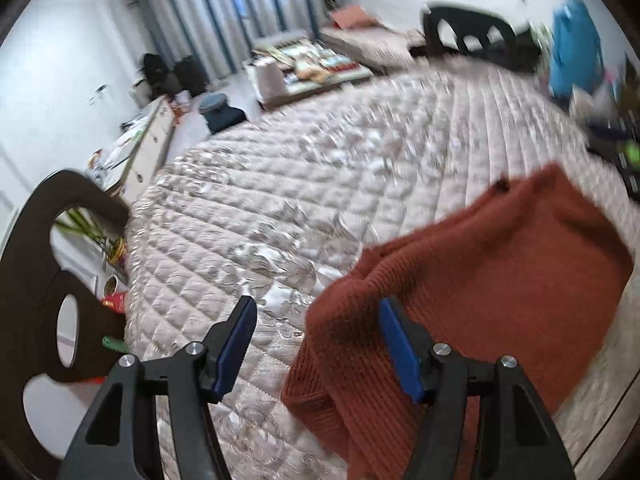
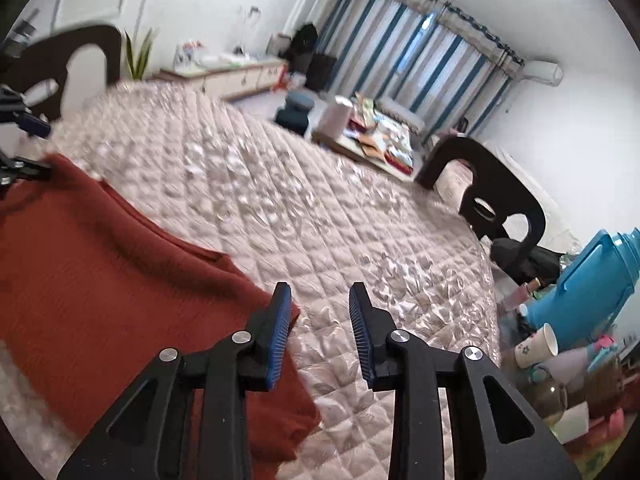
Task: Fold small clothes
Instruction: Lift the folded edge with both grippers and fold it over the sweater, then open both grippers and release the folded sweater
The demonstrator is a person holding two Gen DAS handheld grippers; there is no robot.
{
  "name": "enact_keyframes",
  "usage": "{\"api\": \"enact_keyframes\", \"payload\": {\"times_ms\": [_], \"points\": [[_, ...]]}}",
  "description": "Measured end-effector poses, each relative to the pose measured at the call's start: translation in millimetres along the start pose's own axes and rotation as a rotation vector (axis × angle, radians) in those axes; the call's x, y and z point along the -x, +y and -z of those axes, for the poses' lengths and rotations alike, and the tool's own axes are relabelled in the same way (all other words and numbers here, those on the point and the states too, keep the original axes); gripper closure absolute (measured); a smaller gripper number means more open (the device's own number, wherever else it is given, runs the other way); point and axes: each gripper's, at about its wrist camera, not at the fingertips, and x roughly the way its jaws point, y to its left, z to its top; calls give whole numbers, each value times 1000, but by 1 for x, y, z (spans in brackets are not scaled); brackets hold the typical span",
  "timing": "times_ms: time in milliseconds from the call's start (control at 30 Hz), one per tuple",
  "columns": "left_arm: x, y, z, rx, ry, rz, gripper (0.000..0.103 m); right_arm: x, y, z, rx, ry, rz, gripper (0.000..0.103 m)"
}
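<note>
- My left gripper has its fingers wide apart and holds nothing; one finger is over the sweater's edge.
- My right gripper is half open and empty, beside the sweater's other edge.
- The sweater looks already folded; I should press its edges flat, I think.
- It lies on a quilted cover; chairs and curtains are behind.
</note>
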Motion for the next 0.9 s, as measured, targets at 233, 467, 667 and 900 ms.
{"api": "enact_keyframes", "payload": {"times_ms": [233, 467, 667, 900], "points": [[34, 5, 14, 226, -136, 172, 24, 1, 39, 33, 69, 54, -99, 59], [-8, -14, 52, 225, 38, 252, 24, -11, 35, 67, -28, 162, -138, 59], [-15, 1, 74, 276, 61, 200, 21, -8, 28, 79, -103, 154, -157, 54], [-11, 10, 87, 379, 36, 210, 20, 20, 45, 59, -112, 16, -202, 54]]}}
